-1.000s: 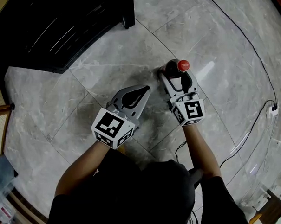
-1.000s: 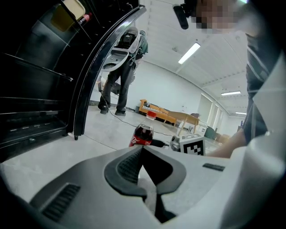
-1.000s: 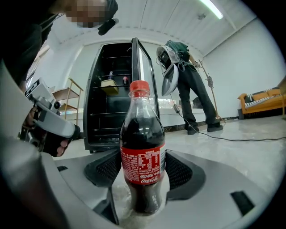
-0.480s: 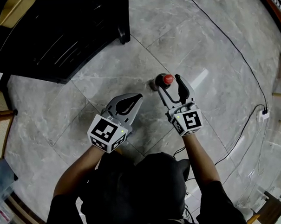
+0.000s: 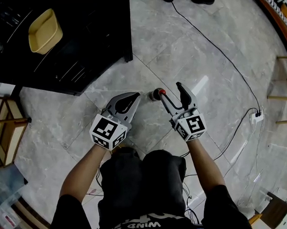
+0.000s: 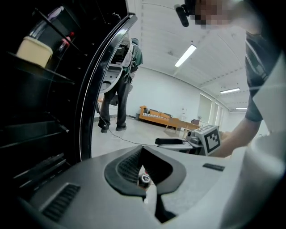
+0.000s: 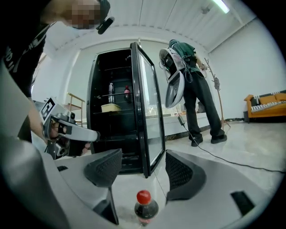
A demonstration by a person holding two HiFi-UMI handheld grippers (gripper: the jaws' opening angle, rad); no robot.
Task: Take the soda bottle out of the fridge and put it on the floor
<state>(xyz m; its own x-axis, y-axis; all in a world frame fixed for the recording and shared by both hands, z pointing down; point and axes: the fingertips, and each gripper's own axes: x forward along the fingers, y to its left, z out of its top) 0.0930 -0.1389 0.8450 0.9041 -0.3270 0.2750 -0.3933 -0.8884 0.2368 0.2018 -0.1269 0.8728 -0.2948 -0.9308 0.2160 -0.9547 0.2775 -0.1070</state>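
Observation:
The soda bottle (image 5: 156,94), dark with a red cap, stands upright on the grey marble floor (image 5: 213,85). My right gripper (image 5: 172,93) is open and hangs just above and behind it, its jaws apart and holding nothing. In the right gripper view the bottle (image 7: 145,209) shows low between the two pads, free of both. My left gripper (image 5: 134,95) is shut and empty, a little left of the bottle. The black fridge (image 5: 78,43) stands at the upper left with its door open.
A yellow container (image 5: 44,30) lies on a fridge shelf. The glass fridge door (image 7: 145,112) stands open ahead. A person (image 7: 190,85) stands beyond it. A black cable (image 5: 216,49) crosses the floor to a power strip (image 5: 255,115). A wooden frame (image 5: 6,127) is at left.
My right gripper has let go of the bottle and drawn back and up. The bottle stays standing on the floor. The view has risen and shows more of the fridge.

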